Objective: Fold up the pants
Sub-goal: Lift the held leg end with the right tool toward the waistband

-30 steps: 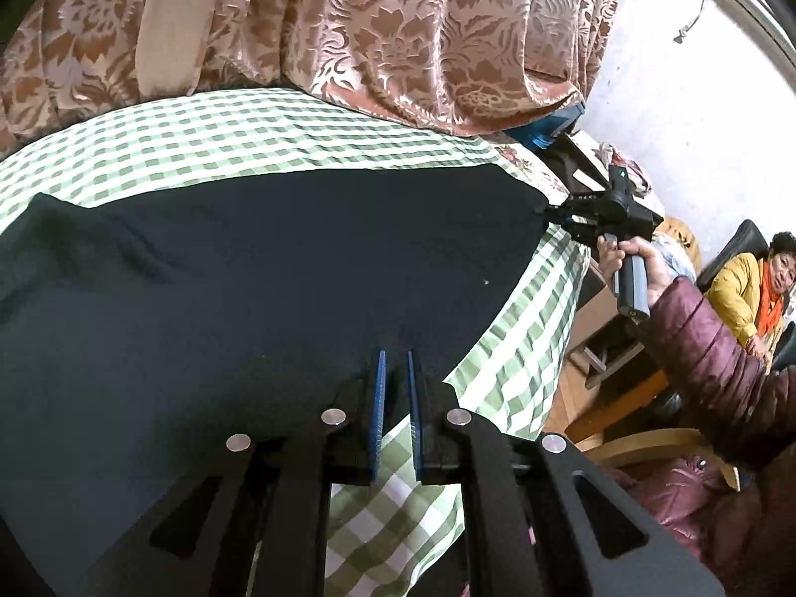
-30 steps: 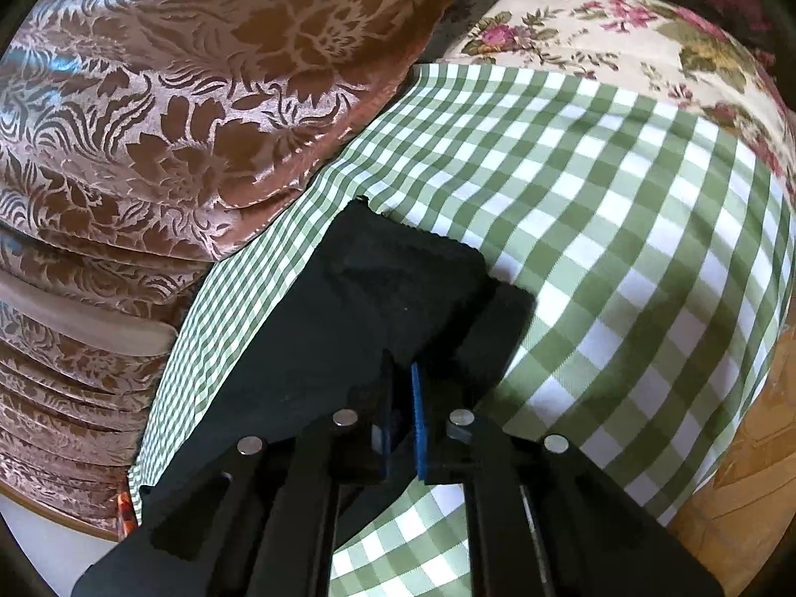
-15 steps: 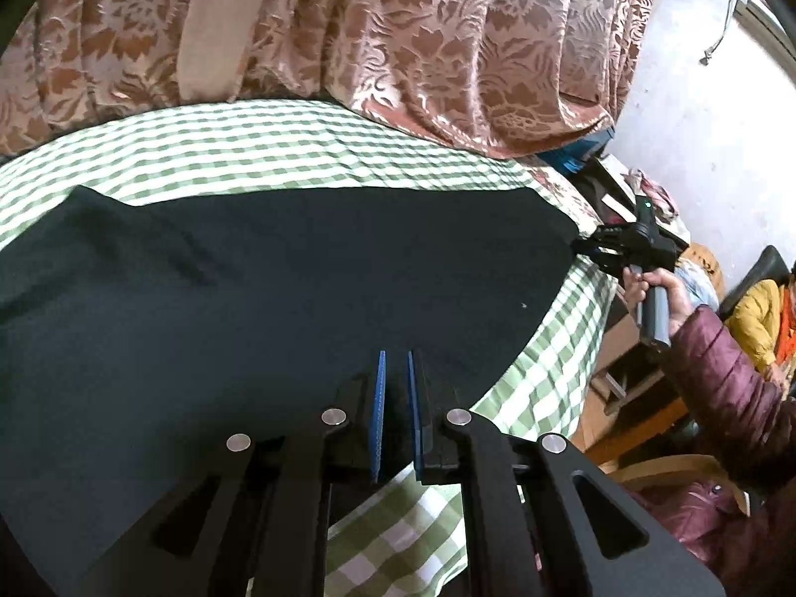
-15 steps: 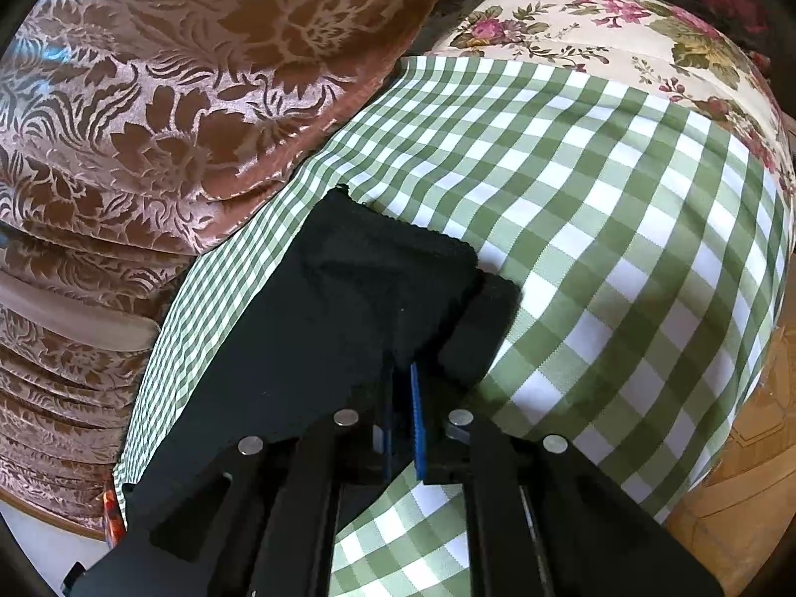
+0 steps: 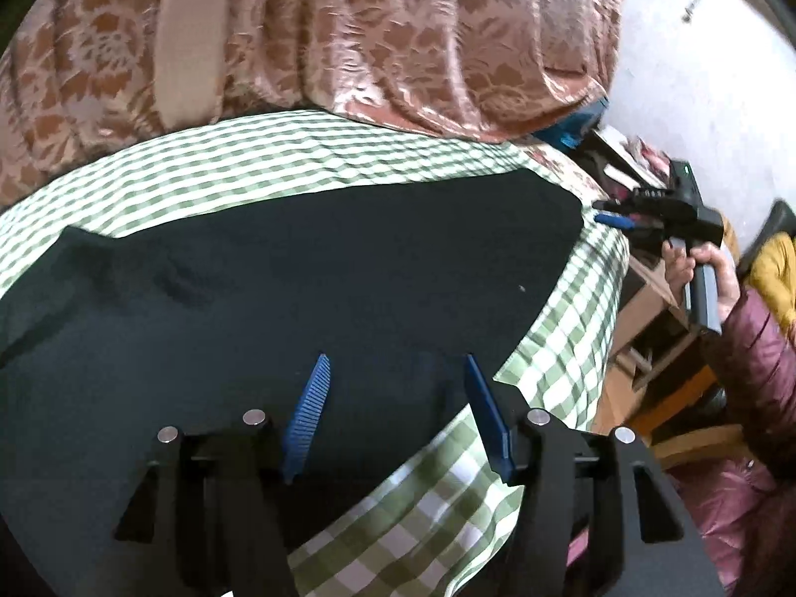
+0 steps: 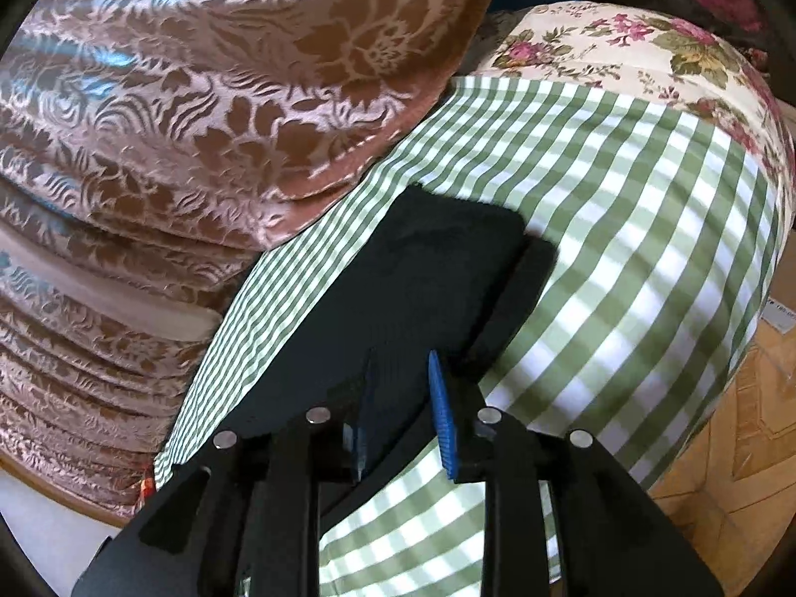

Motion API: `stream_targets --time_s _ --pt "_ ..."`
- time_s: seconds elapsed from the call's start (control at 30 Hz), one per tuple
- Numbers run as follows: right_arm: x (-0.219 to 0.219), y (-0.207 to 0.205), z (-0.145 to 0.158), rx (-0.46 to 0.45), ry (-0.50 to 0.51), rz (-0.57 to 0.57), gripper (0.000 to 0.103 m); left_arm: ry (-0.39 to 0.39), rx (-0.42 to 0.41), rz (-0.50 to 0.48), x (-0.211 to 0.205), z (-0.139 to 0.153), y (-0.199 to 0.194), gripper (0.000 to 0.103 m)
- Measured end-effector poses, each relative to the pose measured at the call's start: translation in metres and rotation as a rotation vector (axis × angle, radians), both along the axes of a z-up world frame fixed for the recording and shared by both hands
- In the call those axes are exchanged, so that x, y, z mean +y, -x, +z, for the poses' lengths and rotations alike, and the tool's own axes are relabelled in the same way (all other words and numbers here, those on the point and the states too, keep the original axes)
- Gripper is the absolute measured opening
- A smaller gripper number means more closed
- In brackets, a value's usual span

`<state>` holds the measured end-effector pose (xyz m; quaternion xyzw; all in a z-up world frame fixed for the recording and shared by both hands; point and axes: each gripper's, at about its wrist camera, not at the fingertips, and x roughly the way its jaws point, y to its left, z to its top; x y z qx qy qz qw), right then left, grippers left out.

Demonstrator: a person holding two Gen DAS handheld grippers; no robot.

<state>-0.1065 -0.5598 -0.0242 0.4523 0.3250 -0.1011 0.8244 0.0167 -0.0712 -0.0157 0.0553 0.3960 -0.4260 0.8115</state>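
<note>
**Black pants laid flat, both grippers released**

Nearest in the left wrist view, the left gripper (image 5: 395, 373) is seen with its ribbed blue fingers (image 5: 306, 413) spread well apart; its jaws have just been opening, and nothing is pinched between them, though the near edge of the pants (image 5: 308, 288) lies under the gap. The pants are a matte black, soft-looking cloth, spread in a broad flat band with a few shallow creases toward the left end. They rest on a green-and-white checked sheet (image 5: 562, 348), a smooth woven cover stretched over what appears to be a bed or couch; the blur makes it hard to tell which.

In the right wrist view, the right gripper (image 6: 400, 378) is shown with its fingers (image 6: 440, 408) parted a little; these jaws have also just been opening, and the pads are not pressed on the cloth. Just ahead of them the squared end of the pants lies in two stacked layers, the upper one set slightly back from the lower.

Farther off, a shiny pink-brown brocade quilt (image 6: 199, 99) with raised flower shapes is piled in rounded folds beside the sheet. A cream cloth printed with roses (image 6: 622, 45) is seen beyond the checked fabric. At the far right of the left view, a hand (image 5: 706, 273) in a padded maroon sleeve (image 5: 766, 363) is wrapped around the right gripper's handle.
</note>
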Motion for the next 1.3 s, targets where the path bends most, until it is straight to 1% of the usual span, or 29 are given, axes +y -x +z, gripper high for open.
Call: stream_targets --time_s 0.03,0.1,0.2,0.3,0.47,0.57,0.63,0.7,0.77,0.8,0.83,0.87,0.9,0.93,0.97,1.0,1.03,1.1,1.2,1.23,1.27,1.3 --pt "0.005 0.0 -0.001 -0.005 -0.01 0.01 0.022 -0.021 -0.009 -0.008 -0.005 -0.003 0.002 0.054" --pt "0.011 -0.001 -0.002 -0.018 -0.03 0.024 0.022 -0.041 -0.001 -0.031 -0.011 -0.009 0.004 0.054" --pt "0.018 -0.004 -0.003 -0.021 -0.032 0.049 0.022 -0.071 -0.012 -0.015 -0.014 -0.014 0.005 0.054" --pt "0.017 0.001 -0.004 -0.054 -0.071 0.048 0.022 -0.066 -0.034 -0.01 -0.01 -0.011 0.007 0.054" --pt "0.003 0.013 -0.009 -0.091 -0.162 -0.006 0.022 -0.068 -0.061 -0.001 -0.005 -0.011 0.007 0.055" --pt "0.005 0.012 -0.012 -0.098 -0.198 0.011 0.026 -0.065 -0.052 -0.002 -0.004 -0.013 0.006 0.054" --pt "0.013 0.004 -0.014 -0.08 -0.194 0.045 0.027 -0.07 -0.044 -0.007 -0.005 -0.017 0.005 0.049" --pt "0.018 0.0 -0.019 -0.061 -0.193 0.059 0.027 -0.083 -0.054 -0.03 -0.008 -0.019 0.008 0.04" --pt "0.023 -0.006 -0.027 -0.037 -0.202 0.07 0.027 -0.088 -0.058 -0.041 -0.009 -0.021 0.008 0.038" --pt "0.026 -0.009 -0.031 -0.023 -0.199 0.072 0.027 -0.086 -0.053 -0.042 -0.01 -0.022 0.007 0.032" --pt "0.027 -0.012 -0.034 -0.016 -0.197 0.073 0.025 -0.079 -0.044 -0.047 -0.01 -0.023 0.005 0.028" --pt "0.028 -0.014 -0.037 -0.014 -0.196 0.073 0.017 -0.071 -0.041 -0.06 -0.01 -0.022 0.005 0.022" --pt "0.029 -0.018 -0.039 -0.005 -0.192 0.073 0.016 -0.071 -0.044 -0.068 -0.011 -0.023 0.006 0.02" --pt "0.029 -0.02 -0.042 0.005 -0.201 0.07 0.016 -0.075 -0.049 -0.075 -0.013 -0.023 0.006 0.019" --pt "0.028 -0.021 -0.044 0.003 -0.212 0.068 0.01 -0.078 -0.048 -0.077 -0.014 -0.024 0.006 0.019" --pt "0.028 -0.02 -0.043 -0.001 -0.196 0.07 0.005 -0.076 -0.046 -0.079 -0.014 -0.025 0.006 0.013" --pt "0.029 -0.02 -0.038 -0.001 -0.157 0.079 0.005 -0.064 -0.039 -0.082 -0.013 -0.024 0.005 0.011" --pt "0.032 -0.018 -0.032 -0.004 -0.127 0.089 0.004 -0.045 -0.027 -0.083 -0.012 -0.023 0.003 0.008" --pt "0.03 -0.009 -0.025 -0.038 -0.123 0.098 0.005 -0.02 -0.007 -0.088 -0.008 -0.02 0.002 0.007" --pt "0.026 -0.004 -0.024 -0.043 -0.12 0.087 0.007 -0.018 -0.003 -0.087 -0.007 -0.02 0.001 0.007" --pt "0.021 0.001 -0.024 -0.037 -0.102 0.052 0.008 -0.022 -0.001 -0.088 -0.007 -0.02 0.001 0.007" --pt "0.015 0.004 -0.026 -0.045 -0.108 0.028 0.009 -0.025 0.0 -0.092 -0.007 -0.021 0.001 0.007"
